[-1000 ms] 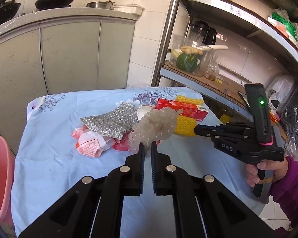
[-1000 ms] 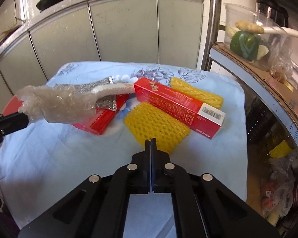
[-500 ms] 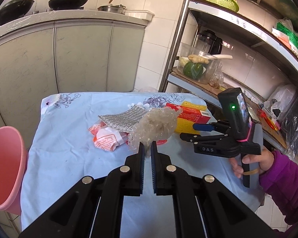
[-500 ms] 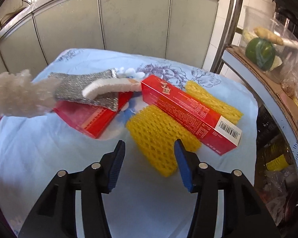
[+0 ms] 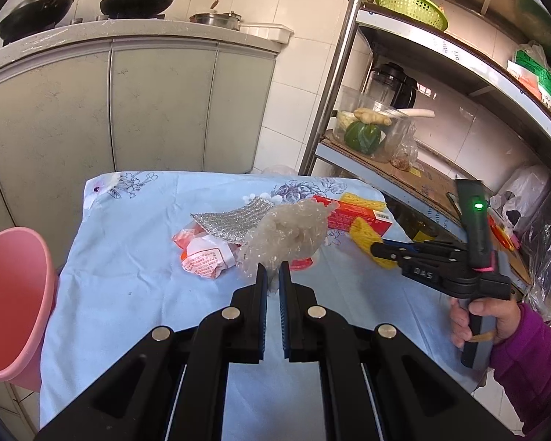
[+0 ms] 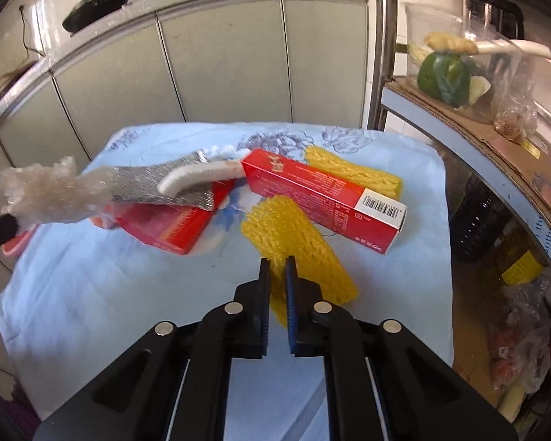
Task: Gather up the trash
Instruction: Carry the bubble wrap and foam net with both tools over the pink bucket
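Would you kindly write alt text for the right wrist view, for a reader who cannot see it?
The right tongs have just closed on the near end of a yellow foam net lying on a table with a pale blue cloth. Behind it lie a long red box, a second yellow net and a silver scouring pad. At the left edge, a clear crumpled plastic wad is held up.

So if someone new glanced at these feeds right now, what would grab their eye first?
Probably the crumpled clear plastic wrap pinched in the left gripper, held above the table's blue cloth. Next, the right gripper closed on the near yellow foam net, beside the long red box.
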Available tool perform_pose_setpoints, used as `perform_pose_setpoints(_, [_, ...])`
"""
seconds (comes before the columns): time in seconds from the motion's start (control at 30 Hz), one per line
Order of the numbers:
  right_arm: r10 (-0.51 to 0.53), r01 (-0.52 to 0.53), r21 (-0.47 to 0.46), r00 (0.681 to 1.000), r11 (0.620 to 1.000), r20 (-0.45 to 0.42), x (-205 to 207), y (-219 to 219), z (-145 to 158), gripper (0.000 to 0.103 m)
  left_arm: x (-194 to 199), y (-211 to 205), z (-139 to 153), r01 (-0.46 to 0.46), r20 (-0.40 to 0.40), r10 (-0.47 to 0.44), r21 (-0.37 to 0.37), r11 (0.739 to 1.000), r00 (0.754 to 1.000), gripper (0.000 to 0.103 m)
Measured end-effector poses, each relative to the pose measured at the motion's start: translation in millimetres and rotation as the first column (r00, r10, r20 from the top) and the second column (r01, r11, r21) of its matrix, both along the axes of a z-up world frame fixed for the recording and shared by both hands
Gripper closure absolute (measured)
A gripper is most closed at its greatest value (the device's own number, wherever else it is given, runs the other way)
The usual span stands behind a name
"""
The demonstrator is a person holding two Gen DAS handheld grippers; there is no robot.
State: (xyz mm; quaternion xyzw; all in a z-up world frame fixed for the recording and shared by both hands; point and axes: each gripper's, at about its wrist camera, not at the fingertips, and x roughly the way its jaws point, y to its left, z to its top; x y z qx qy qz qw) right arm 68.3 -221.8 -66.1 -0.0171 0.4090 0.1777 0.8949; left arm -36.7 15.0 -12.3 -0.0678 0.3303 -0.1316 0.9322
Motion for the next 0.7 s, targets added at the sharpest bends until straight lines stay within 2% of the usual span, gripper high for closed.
perform_pose_setpoints(0.17, [0.017,-0.021,0.08,0.999,0.997,0.044,-29.2,9.7,30.0,0.095,-11.0,6.0,10.5,-0.027,0.037,0.026,0.002,1.0,0.999,0.098])
perform_pose_setpoints(0.4, [0.1,-0.11,0.112,0.991,0.988,0.094,-56.6,47.4,58.4,0.095,-35.5,23.3,27.9,-0.103,0.099,0.1,0.026,0.994,0.99,0.098])
perform_pose_setpoints(0.53, [0.146,-0.159,0.114,0.982,0.981,0.117,-58.5,76.4,66.7,0.095,-50.2,43.6,35.2,-0.162,0.119,0.157,0.032,0.986,0.98,0.097])
perform_pose_setpoints(0.7, [0.241,-0.259,0.148,0.962,0.954,0.129,-63.6,121.4,75.6,0.095,-66.5,80.0,41.2,-0.258,0.139,0.25,0.042,0.965,0.958,0.097])
